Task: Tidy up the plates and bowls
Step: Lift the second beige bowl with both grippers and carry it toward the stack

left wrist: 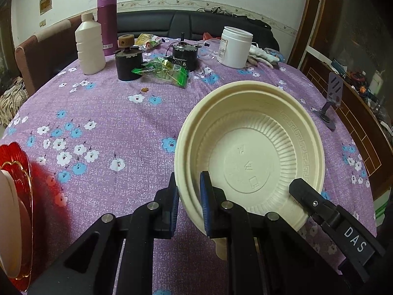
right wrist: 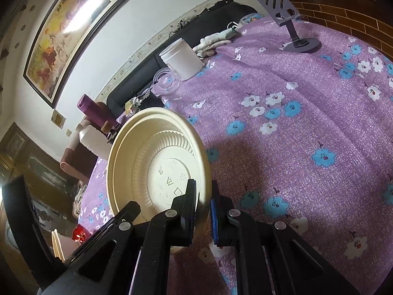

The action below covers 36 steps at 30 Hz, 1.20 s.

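Observation:
A cream disposable bowl (left wrist: 248, 152) is held tilted above the purple flowered tablecloth. My left gripper (left wrist: 188, 196) is shut on its left rim, one blue pad inside and one outside. My right gripper (right wrist: 203, 206) is shut on the opposite rim of the same bowl (right wrist: 157, 167); its black finger (left wrist: 309, 199) shows at the bowl's right edge in the left wrist view. A red glass plate (left wrist: 17, 169) with a cream dish on it sits at the table's left edge, also visible in the right wrist view (right wrist: 79, 233).
At the back of the table (left wrist: 103, 113) stand a white bottle (left wrist: 89, 46), a purple flask (left wrist: 107, 22), two black motors (left wrist: 128, 64), green packets (left wrist: 164, 71) and a white jar (left wrist: 234, 46). A purple phone stand (right wrist: 289, 22) sits near the right edge.

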Each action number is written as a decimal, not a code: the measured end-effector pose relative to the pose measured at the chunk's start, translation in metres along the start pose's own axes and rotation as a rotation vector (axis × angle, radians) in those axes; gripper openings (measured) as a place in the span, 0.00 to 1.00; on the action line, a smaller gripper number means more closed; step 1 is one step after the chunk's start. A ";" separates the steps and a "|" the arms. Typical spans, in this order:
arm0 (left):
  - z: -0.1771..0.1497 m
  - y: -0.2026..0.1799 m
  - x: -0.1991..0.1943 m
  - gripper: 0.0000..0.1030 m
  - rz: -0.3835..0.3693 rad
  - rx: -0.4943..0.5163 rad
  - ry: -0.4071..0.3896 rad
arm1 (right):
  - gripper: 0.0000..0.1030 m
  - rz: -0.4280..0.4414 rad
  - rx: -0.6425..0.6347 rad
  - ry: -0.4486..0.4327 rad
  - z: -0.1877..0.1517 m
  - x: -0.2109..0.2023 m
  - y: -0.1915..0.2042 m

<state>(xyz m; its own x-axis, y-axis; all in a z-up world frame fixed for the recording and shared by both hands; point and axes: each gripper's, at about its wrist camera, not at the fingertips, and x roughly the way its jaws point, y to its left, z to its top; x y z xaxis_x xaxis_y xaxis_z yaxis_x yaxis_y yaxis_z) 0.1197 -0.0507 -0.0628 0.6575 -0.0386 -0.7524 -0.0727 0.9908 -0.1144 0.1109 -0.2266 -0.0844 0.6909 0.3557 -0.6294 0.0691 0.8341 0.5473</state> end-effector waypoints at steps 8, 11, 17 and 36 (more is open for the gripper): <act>-0.001 0.001 0.001 0.14 -0.007 -0.001 -0.006 | 0.10 0.008 -0.013 -0.014 -0.003 -0.001 0.001; -0.002 0.001 0.002 0.14 -0.007 0.001 -0.006 | 0.10 0.008 -0.016 -0.020 -0.003 -0.002 0.002; -0.002 0.001 0.003 0.14 -0.007 0.002 -0.002 | 0.10 0.008 -0.013 -0.020 -0.003 -0.003 0.001; -0.003 0.002 0.004 0.14 -0.007 0.003 0.002 | 0.10 0.008 -0.015 -0.021 -0.004 -0.002 0.000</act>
<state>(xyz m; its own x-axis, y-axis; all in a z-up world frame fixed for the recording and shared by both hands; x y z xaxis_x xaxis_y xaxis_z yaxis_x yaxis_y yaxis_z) 0.1197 -0.0491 -0.0676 0.6564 -0.0460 -0.7530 -0.0656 0.9909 -0.1177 0.1069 -0.2253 -0.0854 0.7062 0.3534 -0.6135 0.0528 0.8378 0.5434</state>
